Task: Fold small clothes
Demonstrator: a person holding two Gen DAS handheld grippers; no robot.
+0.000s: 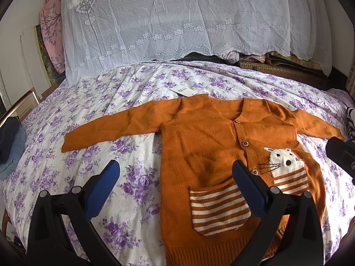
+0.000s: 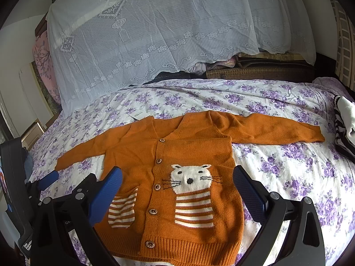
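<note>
A small orange knit cardigan [image 1: 199, 137] lies flat and face up on the flowered bedsheet [image 1: 124, 102], both sleeves spread out sideways. It has wooden buttons, a white cat face and striped pockets. It also shows in the right wrist view [image 2: 182, 155]. My left gripper [image 1: 175, 173] is open and empty, hovering over the cardigan's left edge near the hem. My right gripper [image 2: 177, 177] is open and empty, hovering above the cardigan's lower body. The left gripper shows at the left edge of the right wrist view [image 2: 47, 180].
A white paper tag [image 1: 180, 89] lies by the collar. A lace cloth [image 1: 177, 22] covers a pile at the bed's far end. Folded blue clothing [image 1: 10, 141] lies at the left edge, a black-and-white striped garment [image 2: 344, 124] at the right.
</note>
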